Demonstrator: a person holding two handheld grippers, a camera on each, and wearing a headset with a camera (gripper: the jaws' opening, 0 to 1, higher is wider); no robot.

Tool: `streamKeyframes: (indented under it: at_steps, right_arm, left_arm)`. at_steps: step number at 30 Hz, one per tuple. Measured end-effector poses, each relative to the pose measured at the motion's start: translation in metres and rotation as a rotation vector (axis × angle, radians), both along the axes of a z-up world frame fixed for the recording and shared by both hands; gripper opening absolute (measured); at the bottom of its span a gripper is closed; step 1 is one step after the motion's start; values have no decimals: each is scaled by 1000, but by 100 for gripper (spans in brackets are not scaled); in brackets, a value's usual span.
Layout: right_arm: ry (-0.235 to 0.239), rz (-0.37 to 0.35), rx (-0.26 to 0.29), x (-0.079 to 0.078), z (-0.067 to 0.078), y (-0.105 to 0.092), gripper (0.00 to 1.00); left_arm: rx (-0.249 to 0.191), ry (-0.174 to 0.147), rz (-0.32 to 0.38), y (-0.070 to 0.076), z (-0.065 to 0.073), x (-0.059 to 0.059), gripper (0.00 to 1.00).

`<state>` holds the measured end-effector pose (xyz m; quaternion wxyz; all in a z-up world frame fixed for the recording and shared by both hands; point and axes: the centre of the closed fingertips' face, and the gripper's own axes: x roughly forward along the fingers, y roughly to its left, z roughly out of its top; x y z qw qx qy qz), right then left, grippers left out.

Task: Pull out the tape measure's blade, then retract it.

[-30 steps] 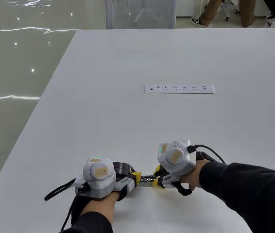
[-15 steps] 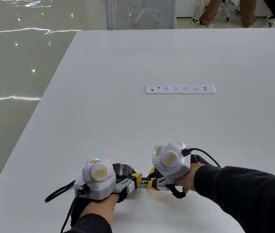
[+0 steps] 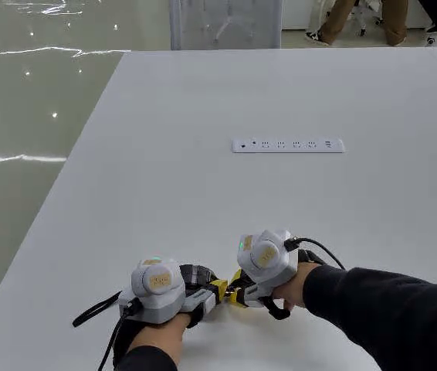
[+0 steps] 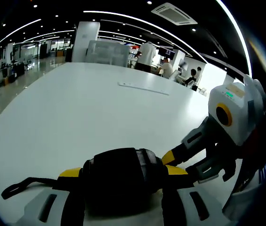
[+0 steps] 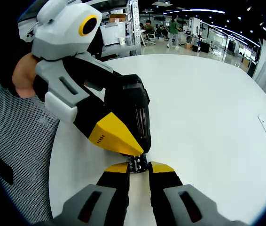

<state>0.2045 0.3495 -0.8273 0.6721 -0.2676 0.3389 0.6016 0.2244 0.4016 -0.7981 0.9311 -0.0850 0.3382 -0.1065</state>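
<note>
On the table (image 3: 203, 100) sits a black tape measure (image 4: 121, 179).

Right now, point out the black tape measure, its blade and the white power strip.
Black round tape measure (image 4: 123, 176): left gripper view, top of its case.
Short metal blade (image 5: 137, 163): right gripper view, exposed marked end.
Long white power strip (image 3: 288, 145): head view, middle of its face.

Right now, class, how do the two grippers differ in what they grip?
The left gripper clamps the tape measure's case, jaws spread wide; the right gripper pinches only the blade tip, jaws nearly together. Both have yellow-tipped jaws and face each other over the table.
</note>
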Motion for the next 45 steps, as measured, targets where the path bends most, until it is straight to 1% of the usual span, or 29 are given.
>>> streamKeyframes:
  at_steps: [7,11,12,17,18,21,23,25,26,28,30,31,32,33,34,35,36,37,38,39,40,41,42,43,44,45]
  right_arm:
    - [3,4,11,0,0,5,12]
    - [0,7,12,1,0,9,12]
    - [-6,16,9,1,-1,9,12]
    - [-2,16,13,1,0,8,12]
    - [3,8,14,1,0,8,12]
    - [-4,0,12,1,0,8,13]
    - [-3,-22,17,0,0,8,14]
    - [-8,-33,20,-2,0,7,15]
    - [-12,-36,22,-1,0,7,16]
    - [9,-69,30,-2,0,5,19]
    - [-6,-76,26,0,0,1,24]
    - [-13,-79,20,-1,0,-2,26]
    - [-17,-80,18,-1,0,-4,26]
    - [-23,-81,16,-1,2,-8,26]
    - [-29,-84,20,0,4,-10,27]
    - [-37,-88,29,1,7,-12,27]
    - [-44,-101,42,2,12,-14,28]
    - [-50,-112,50,4,17,-16,30]
    - [-74,-136,78,8,27,-18,32]
    - [-87,-147,95,10,34,-21,34]
    - [-89,-172,108,10,42,-27,36]
    - [-92,-183,117,11,45,-29,37]
    - [-104,-200,144,11,53,-34,39]
    - [-109,-204,146,8,57,-44,41]
    - [-114,-212,138,7,58,-51,43]
    - [-128,-223,134,7,61,-57,46]
  left_arm:
    - [-7,5,-2,1,0,1,62]
    - [-8,3,-3,1,0,0,62]
    - [-6,3,-4,1,0,0,62]
    - [-7,2,-2,1,0,1,62]
    - [-7,0,-2,1,0,1,62]
    - [-9,3,-6,0,0,1,63]
    - [-12,7,-25,0,0,0,63]
    - [0,0,-37,-1,1,-1,64]
    - [-3,-4,-36,-1,1,-1,64]
    - [-3,-8,-37,-1,1,0,64]
    - [-9,-5,-44,-1,1,0,64]
    - [-12,7,-63,-2,1,0,65]
    - [-5,16,-78,-2,0,-1,65]
    - [17,6,-110,-2,2,0,65]
    - [33,-3,-117,0,5,1,66]
    - [28,-15,-121,1,9,3,70]
    - [-12,-64,-143,-2,20,9,76]
    - [-50,-80,-162,-5,26,10,82]
    - [-85,-91,-195,-7,34,10,89]
    - [-120,-103,-231,-11,41,10,97]
    - [-165,-95,-343,-21,51,0,98]
    - [-190,-88,-375,-25,54,-5,100]
    - [-171,-121,-432,-25,62,-8,100]
    - [-137,-146,-486,-23,67,-13,100]
    - [-114,-149,-502,-20,69,-16,100]
    - [-104,-152,-522,-18,70,-19,100]
